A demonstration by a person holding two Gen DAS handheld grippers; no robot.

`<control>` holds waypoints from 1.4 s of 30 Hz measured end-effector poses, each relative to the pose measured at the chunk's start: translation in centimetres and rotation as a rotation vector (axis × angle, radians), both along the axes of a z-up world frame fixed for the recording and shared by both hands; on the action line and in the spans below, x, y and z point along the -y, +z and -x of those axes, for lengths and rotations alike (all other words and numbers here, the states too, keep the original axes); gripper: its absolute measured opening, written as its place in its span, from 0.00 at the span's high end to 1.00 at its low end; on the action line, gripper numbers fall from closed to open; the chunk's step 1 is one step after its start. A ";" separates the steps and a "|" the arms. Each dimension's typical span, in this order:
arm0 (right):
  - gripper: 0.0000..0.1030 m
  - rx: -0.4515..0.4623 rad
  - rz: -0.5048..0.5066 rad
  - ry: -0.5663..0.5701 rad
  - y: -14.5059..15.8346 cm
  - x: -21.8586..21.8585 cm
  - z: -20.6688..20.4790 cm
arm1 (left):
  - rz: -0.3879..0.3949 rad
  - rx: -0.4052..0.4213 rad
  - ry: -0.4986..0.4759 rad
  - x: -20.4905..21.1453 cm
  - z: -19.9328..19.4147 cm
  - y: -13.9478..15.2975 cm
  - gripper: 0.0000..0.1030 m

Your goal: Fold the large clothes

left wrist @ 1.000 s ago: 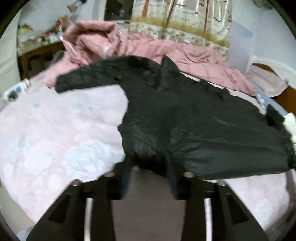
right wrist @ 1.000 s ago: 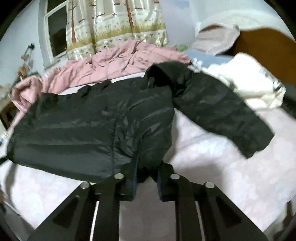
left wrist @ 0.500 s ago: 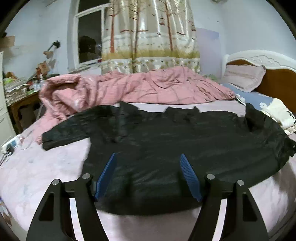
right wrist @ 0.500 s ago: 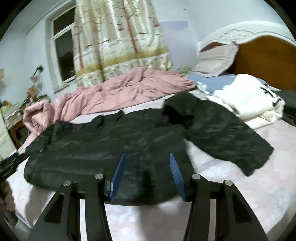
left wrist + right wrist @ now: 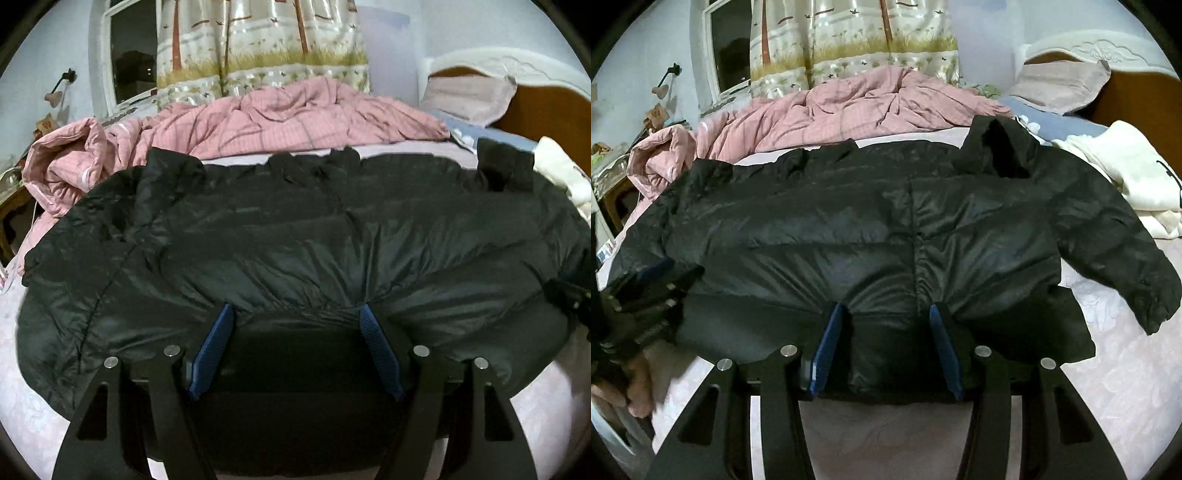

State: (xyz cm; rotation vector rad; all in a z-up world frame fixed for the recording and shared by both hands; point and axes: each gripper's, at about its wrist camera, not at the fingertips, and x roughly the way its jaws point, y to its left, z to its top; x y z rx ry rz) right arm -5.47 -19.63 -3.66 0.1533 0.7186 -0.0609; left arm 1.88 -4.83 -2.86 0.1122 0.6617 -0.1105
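Puffy black jacket [image 5: 295,243], shiny quilted nylon, both hand-held grippers spread wide, hem between blue ribbed pads [image 5: 827,347]

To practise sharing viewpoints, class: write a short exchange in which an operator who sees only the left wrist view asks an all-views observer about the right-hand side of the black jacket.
Operator: Where does the sleeve on the right side lie?
Observer: In the right wrist view, the black jacket's sleeve is spread sideways over the pink sheet, with its cuff unfolded.
Operator: Are the right tongs gripping anything?
Observer: No. The right tongs are open, with one finger on each side of a stretch of the hem.
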 end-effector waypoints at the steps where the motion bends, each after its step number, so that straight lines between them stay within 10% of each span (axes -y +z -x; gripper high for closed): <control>1: 0.49 -0.001 -0.012 -0.002 0.0 0.1 0.0 | 0.010 -0.004 -0.002 -0.2 -0.1 0.0 0.32; 9: 0.49 0.114 -0.066 -0.187 2.1 4.4 2.5 | 0.007 -0.001 0.011 -0.4 0.1 -0.1 0.29; 19: 0.49 0.113 -0.558 -0.636 -1.8 18.0 6.2 | 0.040 0.003 0.027 -0.9 0.1 0.1 0.23; 26: 0.51 0.104 -0.486 -0.764 -1.7 19.9 4.5 | 0.095 0.036 0.020 -2.0 1.0 1.1 0.23; 28: 0.90 0.077 -0.450 -0.785 -1.6 20.5 3.8 | 0.092 0.052 0.022 -2.3 1.3 1.6 0.23; 31: 0.96 0.114 -0.450 -0.783 -0.9 21.4 4.9 | 0.073 0.069 0.044 -3.0 1.5 2.4 0.23; 42: 0.96 0.452 -0.064 -0.392 17.8 13.1 0.9 | 0.048 0.211 0.097 -7.3 0.2 9.3 0.23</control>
